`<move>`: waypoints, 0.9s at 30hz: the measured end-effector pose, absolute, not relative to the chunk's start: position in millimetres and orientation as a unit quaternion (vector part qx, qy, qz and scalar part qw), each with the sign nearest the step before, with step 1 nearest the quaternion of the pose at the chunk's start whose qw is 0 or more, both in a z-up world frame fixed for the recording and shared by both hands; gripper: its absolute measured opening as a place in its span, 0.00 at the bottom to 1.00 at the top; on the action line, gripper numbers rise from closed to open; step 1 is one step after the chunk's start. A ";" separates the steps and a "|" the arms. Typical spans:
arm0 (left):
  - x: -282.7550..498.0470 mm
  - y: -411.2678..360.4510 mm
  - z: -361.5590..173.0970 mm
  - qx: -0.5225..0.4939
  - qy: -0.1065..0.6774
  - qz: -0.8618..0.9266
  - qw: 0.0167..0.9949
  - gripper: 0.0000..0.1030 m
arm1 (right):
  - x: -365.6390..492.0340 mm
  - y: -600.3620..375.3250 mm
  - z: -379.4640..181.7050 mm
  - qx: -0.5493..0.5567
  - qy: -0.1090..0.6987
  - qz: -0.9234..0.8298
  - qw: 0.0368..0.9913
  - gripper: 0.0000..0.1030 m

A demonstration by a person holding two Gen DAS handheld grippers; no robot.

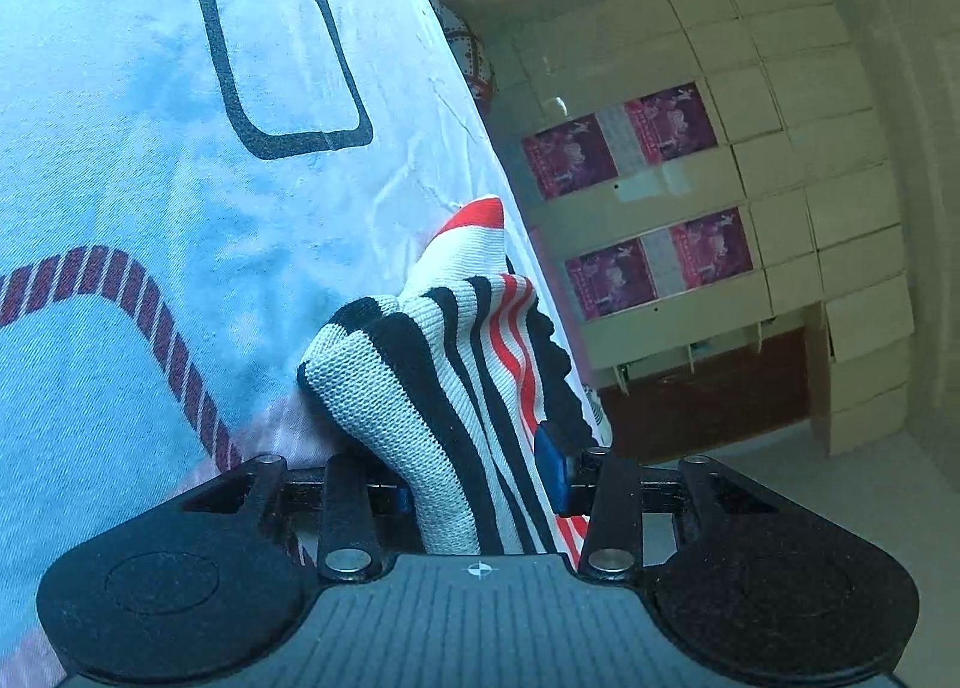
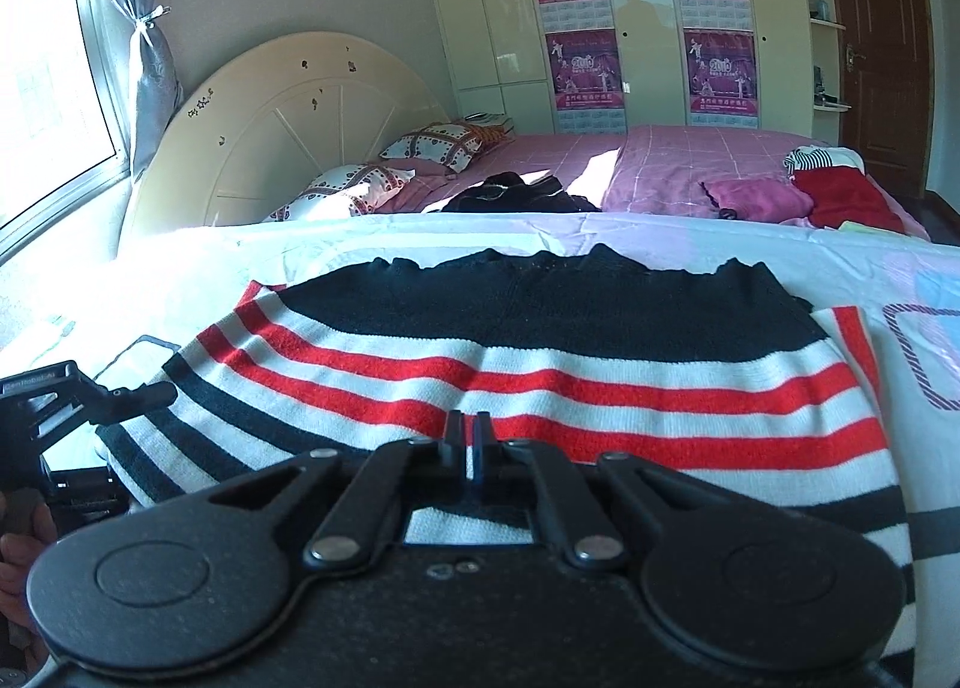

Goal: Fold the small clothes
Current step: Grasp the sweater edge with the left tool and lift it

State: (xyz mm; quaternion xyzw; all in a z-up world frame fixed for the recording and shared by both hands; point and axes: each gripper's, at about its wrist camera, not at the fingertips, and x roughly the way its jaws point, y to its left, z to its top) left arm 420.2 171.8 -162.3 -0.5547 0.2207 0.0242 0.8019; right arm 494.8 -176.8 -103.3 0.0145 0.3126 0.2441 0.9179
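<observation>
1. We take the bed (image 2: 690,172) as our landmark. A pale printed sheet (image 2: 780,268) covers its near part, and the striped knit garment (image 2: 540,364) lies spread flat on that sheet, at the end of the bed far from the headboard (image 2: 288,130). Its black ruffled hem points toward the pillows, with its red, white and black bands running across.

2. We judge the garment light, soft and limp. The ribbed knit drapes and bunches wherever it is lifted, so it will not keep a crease unless it is laid down and pressed flat. It looks stretchy, and a pull from one point would skew the stripes. The knit is grippy, so it should not slip out of the pads.

3. The best holds, as we see it, are at corners and along edges, with two layers pinched together. A pinch in the middle of a panel would only raise a peak.

4. Our left gripper (image 1: 480,478) sits at the garment's side edge, near the side of the bed. It is clamped on a gathered fold of the knit, which stands up in a ridge between the blue pads (image 1: 552,466).

5. Our right gripper (image 2: 468,436) hovers over the red and white bands in the middle of the garment, its jaws fully closed. We cannot see any cloth caught between the tips, though the view there is tight.
</observation>
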 end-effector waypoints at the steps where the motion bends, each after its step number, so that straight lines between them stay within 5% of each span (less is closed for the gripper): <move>1: 422.7 171.3 -162.0 -0.554 0.221 0.026 0.802 0.40 | 498.2 -174.3 -104.0 0.013 0.313 0.246 0.917 0.03; 13: 430.9 158.7 -159.7 -0.548 0.218 0.044 0.806 0.40 | 507.7 -158.8 -109.2 -0.008 0.327 0.241 0.914 0.03; 15: 433.6 160.8 -160.5 -0.546 0.223 0.048 0.806 0.36 | 505.4 -157.6 -107.2 -0.008 0.326 0.233 0.916 0.03; 17: 430.7 165.1 -165.1 -0.542 0.240 0.062 0.803 0.16 | 507.7 -153.0 -111.0 -0.018 0.343 0.221 0.913 0.03; 27: 430.9 171.7 -169.8 -0.536 0.246 0.044 0.807 0.13 | 510.6 -136.7 -124.4 -0.039 0.365 0.182 0.912 0.02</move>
